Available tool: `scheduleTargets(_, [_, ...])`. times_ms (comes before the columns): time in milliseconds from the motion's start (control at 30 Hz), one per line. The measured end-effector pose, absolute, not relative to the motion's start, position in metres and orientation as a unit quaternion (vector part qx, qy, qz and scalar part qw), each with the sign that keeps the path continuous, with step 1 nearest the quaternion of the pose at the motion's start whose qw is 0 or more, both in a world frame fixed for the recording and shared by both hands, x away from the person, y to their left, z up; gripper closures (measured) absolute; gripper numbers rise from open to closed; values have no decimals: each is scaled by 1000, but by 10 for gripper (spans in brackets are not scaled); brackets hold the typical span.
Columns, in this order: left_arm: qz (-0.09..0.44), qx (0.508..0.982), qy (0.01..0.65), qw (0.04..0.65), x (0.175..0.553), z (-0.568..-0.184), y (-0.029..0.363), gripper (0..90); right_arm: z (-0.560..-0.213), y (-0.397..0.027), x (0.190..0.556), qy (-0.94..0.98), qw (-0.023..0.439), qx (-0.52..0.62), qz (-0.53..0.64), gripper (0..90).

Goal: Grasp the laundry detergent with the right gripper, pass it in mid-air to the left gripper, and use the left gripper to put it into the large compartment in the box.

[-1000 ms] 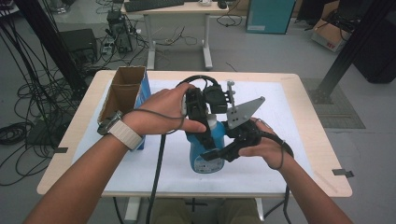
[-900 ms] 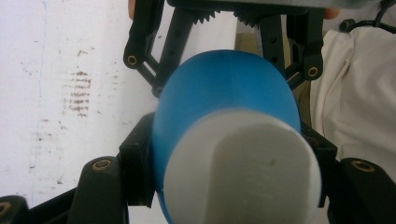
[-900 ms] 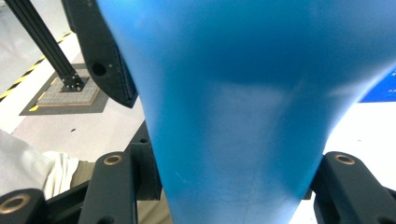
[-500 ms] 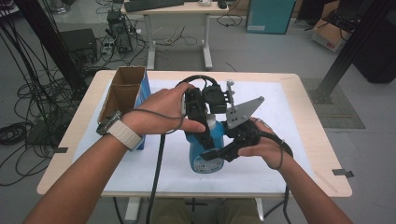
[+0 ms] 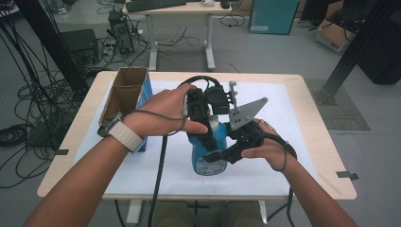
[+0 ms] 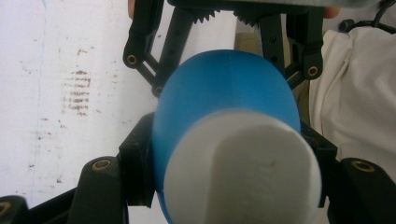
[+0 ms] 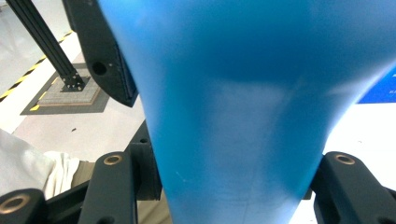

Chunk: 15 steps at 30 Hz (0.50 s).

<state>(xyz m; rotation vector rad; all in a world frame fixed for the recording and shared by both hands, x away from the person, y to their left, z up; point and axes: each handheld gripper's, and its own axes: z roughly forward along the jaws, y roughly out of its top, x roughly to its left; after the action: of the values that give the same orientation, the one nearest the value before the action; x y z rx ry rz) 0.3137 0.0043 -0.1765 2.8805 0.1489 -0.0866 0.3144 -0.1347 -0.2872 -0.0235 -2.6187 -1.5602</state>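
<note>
Bottle: blue bottle (image 5: 210,151) with a white cap (image 6: 243,170) is standing near the middle of the worktop (image 5: 307,142), on the white mat that is covering most of it, close to the person's edge.
Left tongs: left tongs (image 5: 201,125) are coming down from above and are closing on the upper part of the blue bottle; in the left gripper view the black jaws are pressing on the blue body just behind the white cap, one on each side.
Right tongs: right tongs (image 5: 222,153) are reaching in from the right side and are gripping the blue bottle lower down; in the right gripper view the blue body (image 7: 233,116) is sitting tight between the two jaws.
Left hand: left hand (image 5: 163,113) is wrapping around its tool from the left, with a pale watch strap showing on the wrist.
Right hand: right hand (image 5: 265,149) is holding its tool low, just right of the blue bottle, with the grey three-cornered plate (image 5: 246,113) sticking up above it.
Box: open cardboard box (image 5: 125,90) with a blue side is standing at the left part of the worktop, apart from the blue bottle.
Cables: black cable (image 5: 158,184) is trailing from the left tool down over the near edge of the worktop.
</note>
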Motion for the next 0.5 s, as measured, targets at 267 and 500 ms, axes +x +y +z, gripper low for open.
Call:
scheduleTargets(267, [-29,990,52,126,314,-176,4,378,-287,-135,314,-859,44,-7,-510,441])
scheduleTargets(500, [-29,990,51,127,314,-176,5,378,-286,-135,314,-858,45,-8,-511,441])
